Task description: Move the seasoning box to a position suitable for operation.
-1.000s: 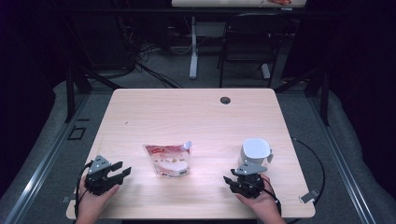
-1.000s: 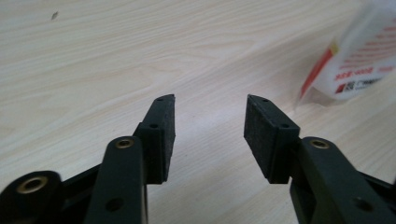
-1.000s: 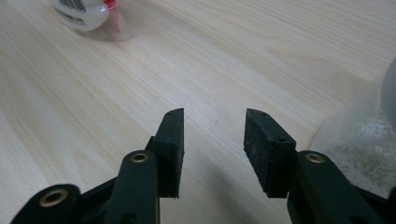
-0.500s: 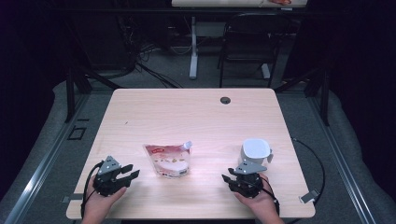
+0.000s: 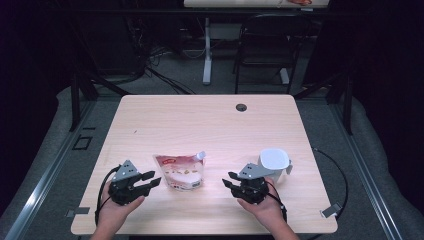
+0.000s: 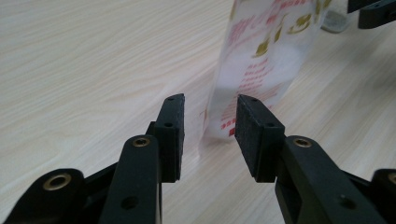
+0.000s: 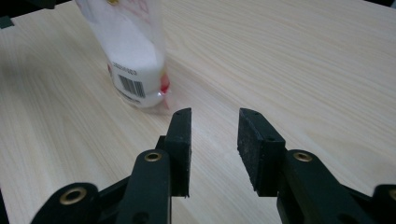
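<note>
A soft spouted refill pouch [image 5: 180, 171] lies flat at lower centre of the high view, likely light, floppy and slick; its flat edge seam looks the safest grip. The left gripper [image 5: 150, 180], jaws parted, sits just beside it; the right gripper [image 5: 229, 181], also parted, waits near a white cup [image 5: 274, 161].

Lab: bare wooden table [image 5: 210, 120]; floor cables [image 5: 150, 70]; dark surrounding frame [image 5: 75, 95]

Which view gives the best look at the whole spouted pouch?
The high view: the pouch lies whole on the table, spout at its top right corner. The left gripper view has one printed edge beyond its tongs; the right gripper view has the barcode end.
</note>
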`<state>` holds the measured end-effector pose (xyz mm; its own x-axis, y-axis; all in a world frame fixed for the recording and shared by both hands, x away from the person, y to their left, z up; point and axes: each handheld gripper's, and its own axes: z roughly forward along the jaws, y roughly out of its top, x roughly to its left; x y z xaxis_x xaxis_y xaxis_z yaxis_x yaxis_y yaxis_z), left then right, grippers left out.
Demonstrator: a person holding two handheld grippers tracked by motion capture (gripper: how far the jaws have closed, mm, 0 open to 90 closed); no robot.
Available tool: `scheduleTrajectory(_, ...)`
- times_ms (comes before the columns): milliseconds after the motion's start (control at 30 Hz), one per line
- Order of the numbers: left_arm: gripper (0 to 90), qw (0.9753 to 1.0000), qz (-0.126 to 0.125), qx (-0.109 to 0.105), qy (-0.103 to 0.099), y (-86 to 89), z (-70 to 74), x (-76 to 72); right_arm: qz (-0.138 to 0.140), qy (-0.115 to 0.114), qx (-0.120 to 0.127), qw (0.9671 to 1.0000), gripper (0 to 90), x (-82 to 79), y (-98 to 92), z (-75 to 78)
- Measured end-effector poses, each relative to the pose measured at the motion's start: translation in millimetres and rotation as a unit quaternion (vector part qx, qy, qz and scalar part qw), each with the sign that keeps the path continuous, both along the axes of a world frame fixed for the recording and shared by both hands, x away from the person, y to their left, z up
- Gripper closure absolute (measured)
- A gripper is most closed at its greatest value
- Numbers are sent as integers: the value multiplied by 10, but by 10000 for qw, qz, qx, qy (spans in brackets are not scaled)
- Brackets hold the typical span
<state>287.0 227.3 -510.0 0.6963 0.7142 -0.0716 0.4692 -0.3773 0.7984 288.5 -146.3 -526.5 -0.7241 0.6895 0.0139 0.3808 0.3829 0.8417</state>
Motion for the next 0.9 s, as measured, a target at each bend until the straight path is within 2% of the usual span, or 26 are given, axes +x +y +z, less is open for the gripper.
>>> scheduleTrajectory(33, 632, 10000, -35, 17, -73, -33, 63, 0, 41, -33, -44, 10000, 649, 3, 36, 15)
scheduleTrajectory(100, 632, 9999, -80, -3, -76, -44, 100, 2, 125, -115, -101, 9998, 643, 9, 102, 58)
scheduleTrajectory(133, 632, 9998, -133, -94, -89, -66, 165, 13, 165, -149, -84, 9997, 640, 17, 130, 80)
scheduleTrajectory(200, 627, 9998, -182, -90, -58, -90, 209, 35, 215, -148, -20, 9997, 633, 46, 185, 115)
scheduleTrajectory(300, 608, 9998, -134, 27, -128, -131, 222, 59, 283, -112, 127, 9995, 615, 106, 270, 150)
scheduleTrajectory(500, 636, 9997, -221, 42, -99, -171, 236, 90, 444, -11, 204, 9988, 614, 195, 420, 179)
scheduleTrajectory(533, 647, 9996, -279, -33, -53, -192, 248, 109, 552, -26, 238, 9982, 603, 222, 473, 205)
scheduleTrajectory(667, 676, 9995, -299, 51, -84, -232, 269, 121, 629, -31, 372, 9973, 572, 263, 570, 249)
scheduleTrajectory(767, 695, 9995, -308, 40, -43, -227, 276, 137, 702, -88, 440, 9965, 578, 275, 623, 274)
scheduleTrajectory(900, 714, 9995, -311, 70, -49, -223, 279, 148, 663, -116, 366, 9971, 631, 299, 653, 286)
